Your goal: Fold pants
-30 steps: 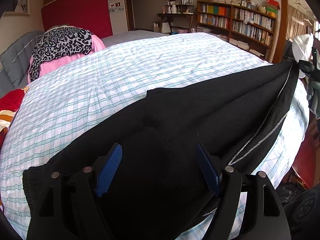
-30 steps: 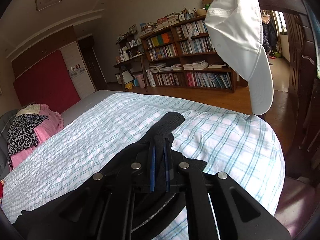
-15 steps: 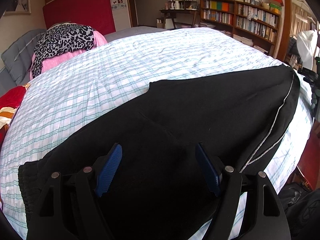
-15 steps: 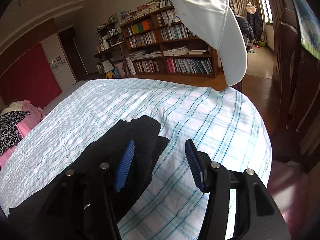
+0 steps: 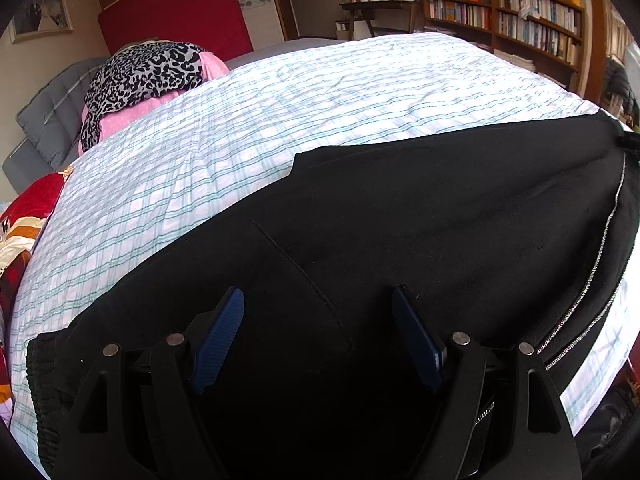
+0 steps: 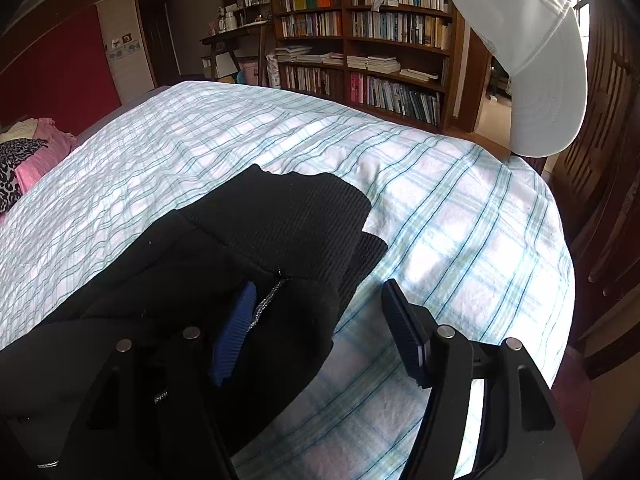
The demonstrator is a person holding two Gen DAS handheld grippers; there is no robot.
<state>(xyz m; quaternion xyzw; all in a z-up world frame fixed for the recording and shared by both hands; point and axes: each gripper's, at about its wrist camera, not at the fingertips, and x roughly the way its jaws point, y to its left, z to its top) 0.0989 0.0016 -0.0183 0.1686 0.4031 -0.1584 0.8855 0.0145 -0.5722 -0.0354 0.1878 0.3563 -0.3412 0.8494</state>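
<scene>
Black pants point(image 5: 420, 220) with a silver side stripe lie folded lengthwise on the plaid bed sheet point(image 5: 280, 120). My left gripper point(image 5: 318, 312) is open just above the waist end, with a back pocket seam between its blue pads. In the right wrist view the ribbed black cuffs point(image 6: 288, 220) lie stacked on the sheet point(image 6: 460, 220). My right gripper point(image 6: 320, 304) is open; its left pad point(image 6: 236, 328) lies against the pants leg near the stripe, its right pad point(image 6: 404, 328) over bare sheet.
A pink and leopard-print pile point(image 5: 148, 76) sits at the head of the bed, red bedding point(image 5: 24, 216) at the left. A white cap point(image 6: 532, 48) hangs close above the right gripper. Bookshelves point(image 6: 380, 40) stand beyond the bed's far edge; dark wooden furniture point(image 6: 608, 160) is on the right.
My right gripper has opened and let go of the cuff, which now rests on the sheet. The pants leg has settled flat. My left gripper stayed open and lowered closer to the waist.
</scene>
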